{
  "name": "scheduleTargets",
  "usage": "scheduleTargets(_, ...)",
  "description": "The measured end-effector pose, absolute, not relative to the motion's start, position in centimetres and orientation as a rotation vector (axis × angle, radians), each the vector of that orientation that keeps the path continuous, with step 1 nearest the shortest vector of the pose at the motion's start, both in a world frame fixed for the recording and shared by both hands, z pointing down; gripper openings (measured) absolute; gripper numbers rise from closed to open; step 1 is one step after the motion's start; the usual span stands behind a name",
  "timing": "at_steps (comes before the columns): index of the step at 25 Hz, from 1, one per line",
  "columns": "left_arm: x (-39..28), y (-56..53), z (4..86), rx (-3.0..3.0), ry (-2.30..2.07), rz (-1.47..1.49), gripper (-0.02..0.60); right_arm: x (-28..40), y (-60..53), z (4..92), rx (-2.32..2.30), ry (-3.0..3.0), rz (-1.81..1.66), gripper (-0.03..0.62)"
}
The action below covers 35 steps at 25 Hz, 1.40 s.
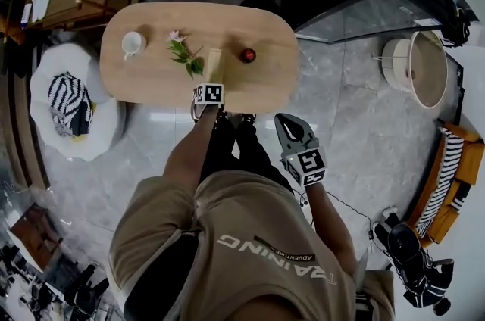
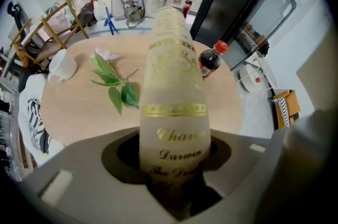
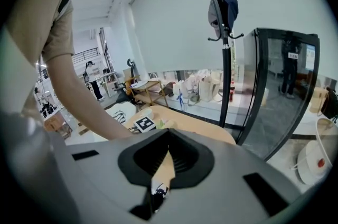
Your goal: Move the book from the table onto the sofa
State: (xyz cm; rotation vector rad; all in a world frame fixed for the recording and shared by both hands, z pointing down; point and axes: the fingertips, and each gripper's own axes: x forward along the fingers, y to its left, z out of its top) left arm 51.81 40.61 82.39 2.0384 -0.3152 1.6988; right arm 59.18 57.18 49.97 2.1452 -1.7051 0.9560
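My left gripper (image 1: 211,86) clasps the book (image 2: 174,91), which stands spine-up on the table (image 1: 151,77) with its long axis running away from me. My right gripper (image 1: 285,124) hangs clenched and empty, farther back.

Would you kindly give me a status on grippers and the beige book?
Left gripper clamped on beige gold-lettered book at oval wooden table's near edge. Right gripper shut, empty, off table. Green-leafed sprig, red-capped dark bottle flank it, both clear.
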Motion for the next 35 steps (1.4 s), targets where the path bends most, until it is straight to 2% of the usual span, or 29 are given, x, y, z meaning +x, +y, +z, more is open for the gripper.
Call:
scheduleTargets(10, 47.6, 39.6, 73.5, 2.089, -0.411, 1.554, 0.216, 58.3, 54.9, 47.1, 2.130, -1.824, 0.792, 0.003)
scheduleTargets(15, 47.8, 36.8, 68.6, 2.219, -0.472, 1.401, 0.216, 59.1, 53.0, 45.9, 2.145, -1.877, 0.707, 0.003)
scheduleTargets(23, 45.8, 37.9, 60.5, 2.333, -0.496, 1.245, 0.216, 58.8, 53.2, 44.5, 2.131, -1.924, 0.610, 0.003)
scheduleTargets(35, 42.7, 36.8, 54.4, 2.349, -0.726, 1.087, 0.216, 58.4, 50.2, 44.0, 2.043, -2.158, 0.521, 0.003)
